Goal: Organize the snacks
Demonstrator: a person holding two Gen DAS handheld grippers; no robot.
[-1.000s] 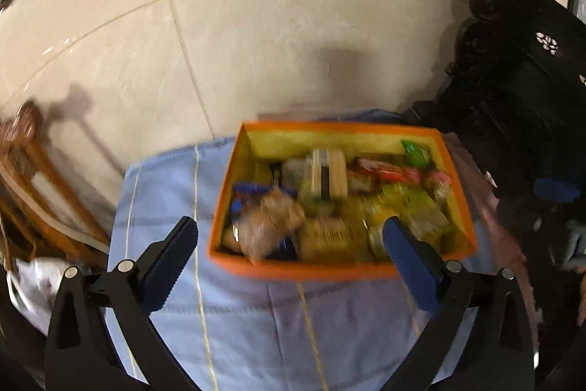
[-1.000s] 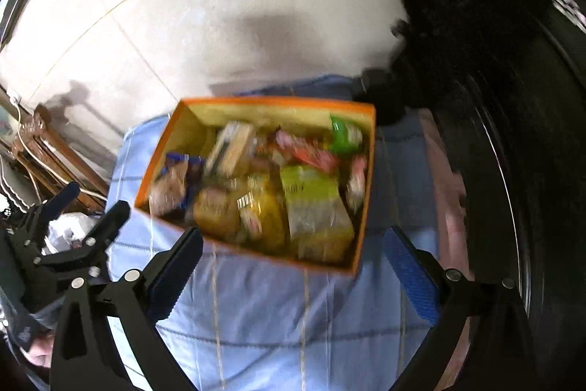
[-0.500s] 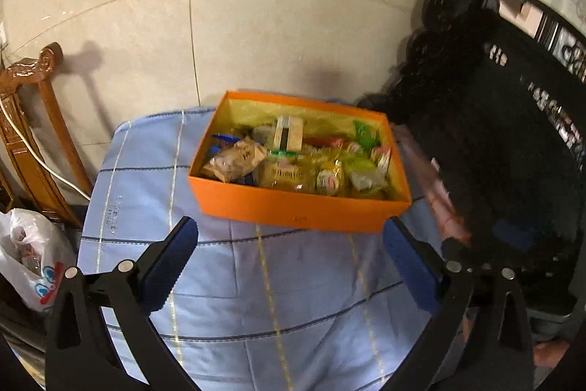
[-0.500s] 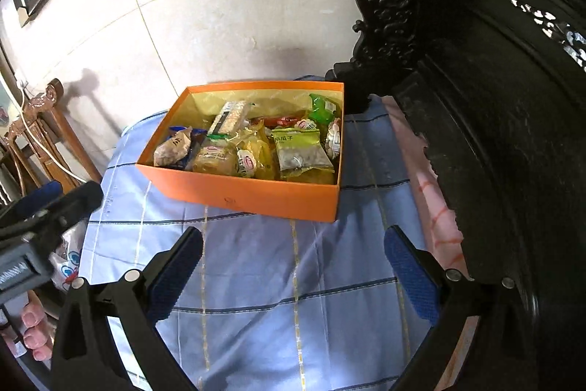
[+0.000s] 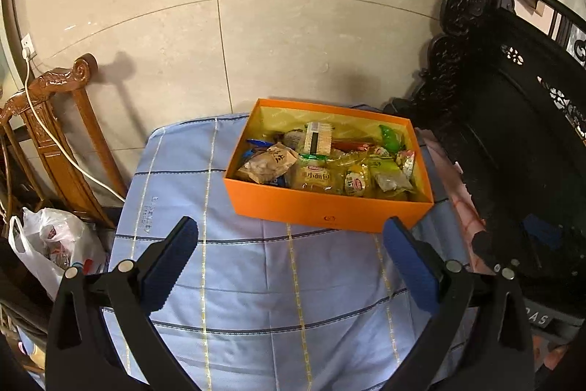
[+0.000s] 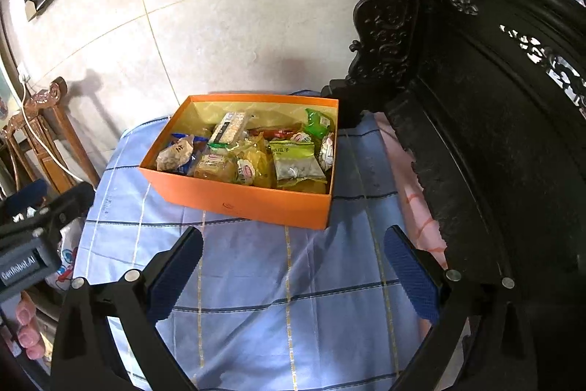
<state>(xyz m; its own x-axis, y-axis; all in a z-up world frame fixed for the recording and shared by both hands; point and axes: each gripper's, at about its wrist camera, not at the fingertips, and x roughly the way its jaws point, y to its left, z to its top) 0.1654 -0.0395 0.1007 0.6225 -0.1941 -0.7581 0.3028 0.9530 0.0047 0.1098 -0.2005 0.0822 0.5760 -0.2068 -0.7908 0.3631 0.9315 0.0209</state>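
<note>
An orange box [image 5: 322, 213] [image 6: 249, 200] full of several wrapped snacks sits on a blue checked cloth [image 5: 256, 299] [image 6: 293, 281] near the wall. Inside lie a beige packet [image 5: 269, 162], a yellow bread pack [image 5: 315, 175], a green seed pack [image 6: 295, 163] and a striped bar [image 6: 229, 127]. My left gripper [image 5: 293, 259] hangs open above the cloth, short of the box's front wall, holding nothing. My right gripper [image 6: 293, 266] is likewise open and empty in front of the box. The left gripper's body [image 6: 33, 237] shows at the right wrist view's left edge.
A carved dark wooden bench [image 5: 512, 116] [image 6: 476, 98] rises close on the right, with a pink cloth [image 6: 421, 207] along the table's edge. A brown wooden chair [image 5: 55, 120] with a white cable and a white plastic bag [image 5: 51, 244] stand on the left. Tiled wall behind.
Both grippers have pulled back and up from over the box; it now sits farther off, with more cloth showing in front. Both jaws stayed open.
</note>
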